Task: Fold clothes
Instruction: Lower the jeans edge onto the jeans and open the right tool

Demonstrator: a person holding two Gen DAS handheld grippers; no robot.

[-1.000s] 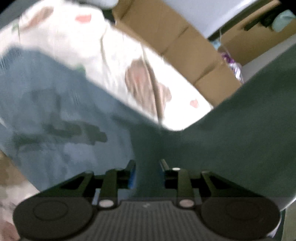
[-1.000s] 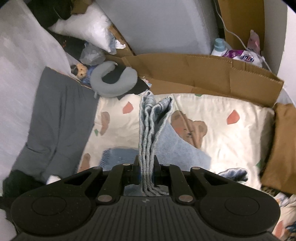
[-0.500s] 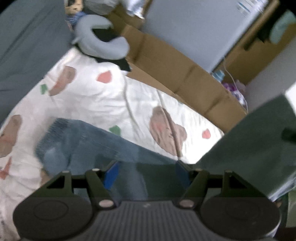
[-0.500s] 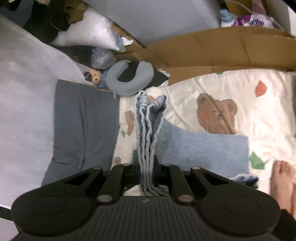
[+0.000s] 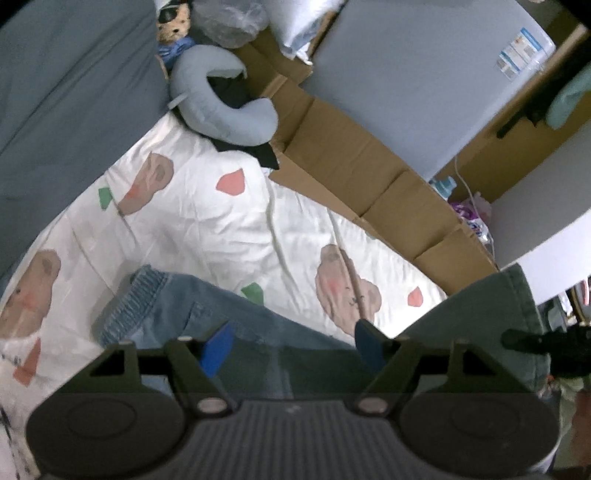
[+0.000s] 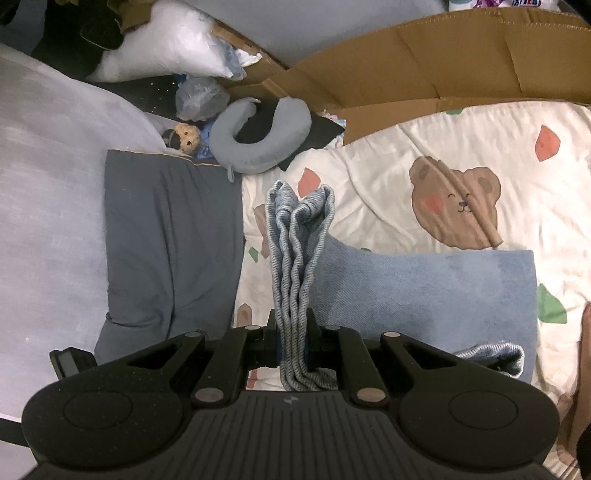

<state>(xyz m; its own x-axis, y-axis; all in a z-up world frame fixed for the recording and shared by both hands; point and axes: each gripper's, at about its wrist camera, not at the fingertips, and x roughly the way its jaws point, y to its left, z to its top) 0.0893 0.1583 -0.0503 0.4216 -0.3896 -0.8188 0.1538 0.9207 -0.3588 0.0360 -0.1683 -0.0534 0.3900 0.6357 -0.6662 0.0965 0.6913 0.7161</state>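
Those denim jeans point(image 5: 221, 317) lie on the bear-print quilt point(image 5: 207, 218), waistband toward the grey pillow. Soft, floppy, fairly heavy cloth, I'd say, best taken at bunched hems or the waistband. The left gripper point(image 5: 291, 345) stands wide apart over them, apparently holding nothing. The right gripper point(image 6: 291, 341) is clamped hard on several stacked denim layers, lifted off the quilt.

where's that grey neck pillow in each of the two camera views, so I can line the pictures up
Left wrist view: the neck pillow sits upper left of centre, at the far corner of the bear-print quilt, beside the cardboard.
Right wrist view: the neck pillow is upper centre-left, just above the bunched jeans in the right gripper.
Shared landmark: the small teddy toy next to the pillow.
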